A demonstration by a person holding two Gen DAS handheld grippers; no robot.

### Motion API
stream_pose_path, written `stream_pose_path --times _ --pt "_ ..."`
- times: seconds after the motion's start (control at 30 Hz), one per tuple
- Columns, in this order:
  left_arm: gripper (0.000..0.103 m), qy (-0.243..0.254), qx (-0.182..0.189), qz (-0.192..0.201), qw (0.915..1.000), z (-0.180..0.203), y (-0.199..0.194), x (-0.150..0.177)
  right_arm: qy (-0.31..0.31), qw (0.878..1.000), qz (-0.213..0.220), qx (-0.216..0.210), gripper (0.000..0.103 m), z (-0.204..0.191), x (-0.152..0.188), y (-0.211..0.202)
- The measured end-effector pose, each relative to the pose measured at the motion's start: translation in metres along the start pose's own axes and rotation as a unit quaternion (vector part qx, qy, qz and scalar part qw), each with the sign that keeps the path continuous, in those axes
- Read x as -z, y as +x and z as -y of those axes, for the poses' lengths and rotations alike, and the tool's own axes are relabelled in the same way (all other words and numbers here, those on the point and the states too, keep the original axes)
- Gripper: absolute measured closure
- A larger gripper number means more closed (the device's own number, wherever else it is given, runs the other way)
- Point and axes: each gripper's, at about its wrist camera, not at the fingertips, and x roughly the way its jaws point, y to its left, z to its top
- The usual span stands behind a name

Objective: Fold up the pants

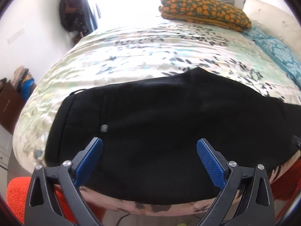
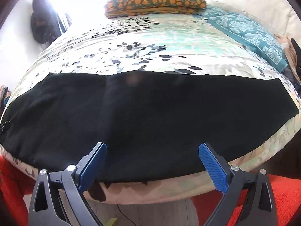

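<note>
Bedroom, bed (image 2: 150, 37) with leafy cover. Nearest, at 6 o'clock: left claw (image 1: 149, 146) and right claw (image 2: 152, 150), both spread wide, holding nothing. Just beyond, black pants (image 2: 150, 113) laid flat across the near bed edge, legs stacked. Best to pinch both layers at the edge, lift evenly. Farther, at 12 o'clock, orange-spotted pillow (image 2: 154, 1). No readable writing.

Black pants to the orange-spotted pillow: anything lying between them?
Nothing. Right wrist view shows only bare floral bedspread between black pants and orange-spotted pillow.
</note>
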Motion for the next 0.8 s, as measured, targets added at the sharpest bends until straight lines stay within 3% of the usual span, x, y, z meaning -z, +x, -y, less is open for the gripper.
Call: stream_pose_path --times 0.1,0.17,0.23,0.37,0.43,0.57,0.73,0.8 --pt "0.002 0.053 0.004 -0.035 0.9980 0.030 0.015 0.010 0.005 0.999 -0.047 0.010 0.005 0.006 0.000 0.026" --pt "0.002 0.065 -0.005 -0.062 0.9960 0.037 0.028 0.019 0.010 0.999 -0.035 0.007 0.004 0.007 -0.003 0.024" --pt "0.001 0.051 0.001 -0.062 0.9968 0.033 0.031 0.020 0.026 0.999 -0.027 -0.022 0.005 0.013 -0.009 0.018" --pt "0.001 0.042 -0.003 -0.062 0.9972 0.026 0.027 0.016 0.119 0.989 0.032 -0.080 0.005 0.061 -0.029 -0.011" --pt "0.001 0.043 -0.004 -0.062 0.9971 0.027 0.029 0.016 0.182 0.974 0.065 -0.119 0.004 0.105 -0.041 -0.028" --pt "0.001 0.048 -0.006 -0.061 0.9970 0.032 0.028 0.018 0.311 0.926 0.106 -0.183 0.004 0.230 -0.050 -0.050" --pt "0.001 0.049 -0.006 -0.057 0.9971 0.037 0.031 0.018 0.461 0.866 0.123 -0.150 0.004 0.380 -0.009 -0.060" --pt "0.001 0.046 -0.006 -0.058 0.9973 0.037 0.032 0.018 0.499 0.842 0.113 -0.170 0.004 0.417 0.008 -0.049"
